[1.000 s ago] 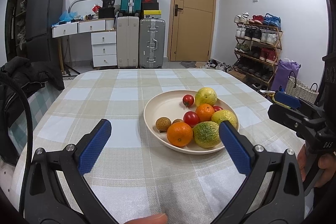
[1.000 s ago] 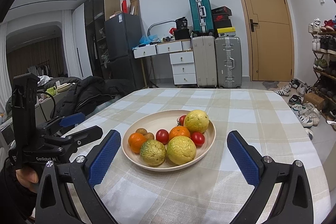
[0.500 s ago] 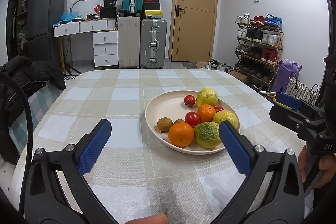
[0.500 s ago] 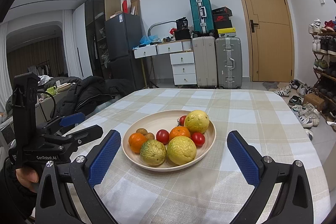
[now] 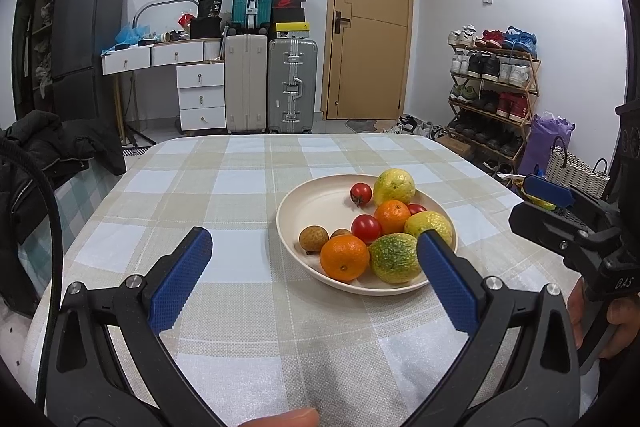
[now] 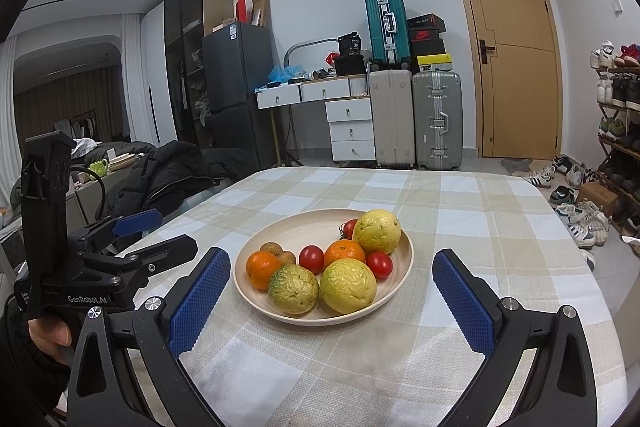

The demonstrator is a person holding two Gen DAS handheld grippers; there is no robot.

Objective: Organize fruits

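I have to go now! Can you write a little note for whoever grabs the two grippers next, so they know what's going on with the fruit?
Left gripper: open, empty, hovering over the tablecloth just left of the plate.
Right gripper: open, empty, facing the plate.
All the fruit sits on the plate: two oranges, three bumpy yellow-green fruits, cherry tomatoes, small brown fruits.
Done: nothing visibly sorted yet.
Left: all the organizing.

A table covered by a beige-and-white checked woven cloth [image 5: 248, 187] filled the lower part of both views. Directly on it sat one round cream shallow plate [image 5: 316, 203], toward three o'clock of the cloth's middle in the left wrist view, and near centre in the right wrist view.
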